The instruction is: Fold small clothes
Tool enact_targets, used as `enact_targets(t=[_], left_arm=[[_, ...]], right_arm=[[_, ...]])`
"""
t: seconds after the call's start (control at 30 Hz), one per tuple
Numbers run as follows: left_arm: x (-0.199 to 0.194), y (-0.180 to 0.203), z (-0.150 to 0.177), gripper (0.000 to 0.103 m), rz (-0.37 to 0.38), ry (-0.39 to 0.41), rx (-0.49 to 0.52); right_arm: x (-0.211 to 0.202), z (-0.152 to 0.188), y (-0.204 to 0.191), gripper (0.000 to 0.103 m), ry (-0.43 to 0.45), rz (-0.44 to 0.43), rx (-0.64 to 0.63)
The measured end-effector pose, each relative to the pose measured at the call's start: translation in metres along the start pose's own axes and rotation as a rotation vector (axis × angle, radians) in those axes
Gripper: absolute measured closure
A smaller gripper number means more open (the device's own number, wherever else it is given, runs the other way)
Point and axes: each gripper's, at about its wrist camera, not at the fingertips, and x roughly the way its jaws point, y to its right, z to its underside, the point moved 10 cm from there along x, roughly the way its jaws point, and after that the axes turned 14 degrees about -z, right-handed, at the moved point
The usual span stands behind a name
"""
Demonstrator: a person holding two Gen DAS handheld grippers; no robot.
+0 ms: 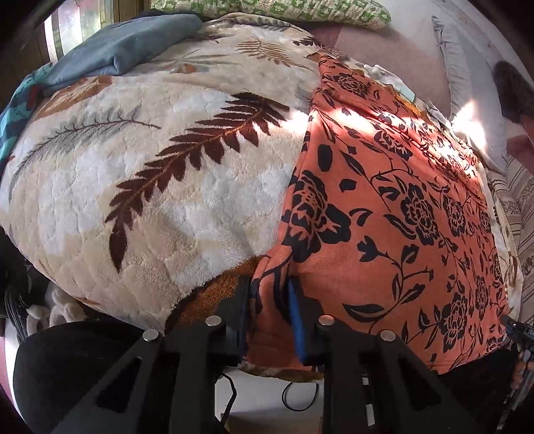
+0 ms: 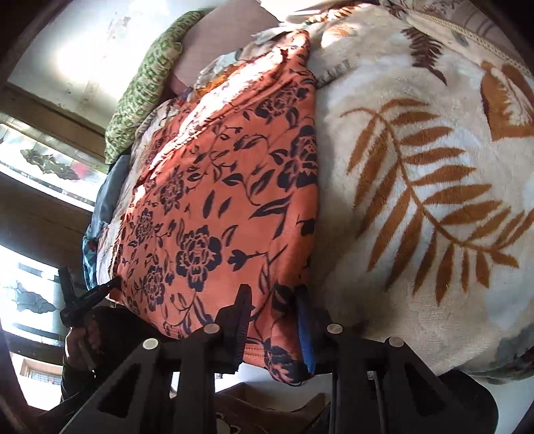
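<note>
An orange garment (image 1: 383, 217) with a black flower print lies spread flat on a bed. In the left wrist view my left gripper (image 1: 269, 290) is shut on the garment's near left corner, and the cloth bunches between the black finger and the blue pad (image 1: 295, 310). In the right wrist view the same garment (image 2: 217, 200) runs away from me, and my right gripper (image 2: 273, 300) is shut on its near right corner. Each view catches the other gripper at its edge: the right gripper (image 1: 515, 330), and the left gripper (image 2: 90, 297) held by a hand (image 2: 80, 337).
The garment lies on a cream fleece blanket (image 1: 167, 183) with fern leaves, which also fills the right wrist view's right side (image 2: 417, 167). A green patterned pillow (image 1: 283, 10) and a blue cloth (image 1: 123, 43) lie at the far end. Cables (image 1: 293, 397) lie on the floor below the bed edge.
</note>
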Motion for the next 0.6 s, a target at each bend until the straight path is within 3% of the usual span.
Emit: enact_targets(t=[0.07, 0.1, 0.13, 0.17, 0.43, 0.47, 0.5, 0.53, 0.6], left_arm=[[-0.002, 0.004, 0.003, 0.070, 0.016, 0.009, 0.023], [-0.003, 0.007, 0.004, 0.056, 0.024, 0.009, 0.038], [-0.004, 0.008, 0.006, 0.049, 0.027, 0.011, 0.042], [-0.004, 0.011, 0.006, 0.049, 0.024, 0.014, 0.046], [-0.010, 0.002, 0.006, 0.049, 0.038, 0.005, -0.008], [-0.005, 0.005, 0.010, 0.059, 0.032, -0.026, 0.020], [0.000, 0.006, 0.015, 0.081, 0.010, -0.059, 0.042], [0.000, 0.007, 0.015, 0.081, -0.001, -0.056, 0.049], [-0.005, 0.012, 0.016, 0.096, 0.029, -0.076, 0.058]], right_arm=[[0.006, 0.003, 0.011, 0.072, -0.035, 0.003, 0.068], [0.004, 0.001, 0.005, 0.064, -0.028, -0.009, 0.047], [0.003, 0.000, -0.001, 0.049, -0.022, -0.025, 0.023], [0.004, 0.000, -0.006, 0.045, -0.021, -0.043, 0.009], [0.007, 0.007, -0.007, 0.046, -0.033, -0.050, 0.023], [0.007, 0.010, -0.009, 0.048, -0.036, -0.058, 0.014], [0.009, 0.013, -0.011, 0.053, -0.043, -0.065, 0.006], [0.010, 0.015, -0.011, 0.063, -0.051, -0.065, 0.009], [0.012, 0.015, -0.008, 0.073, -0.057, -0.051, 0.021]])
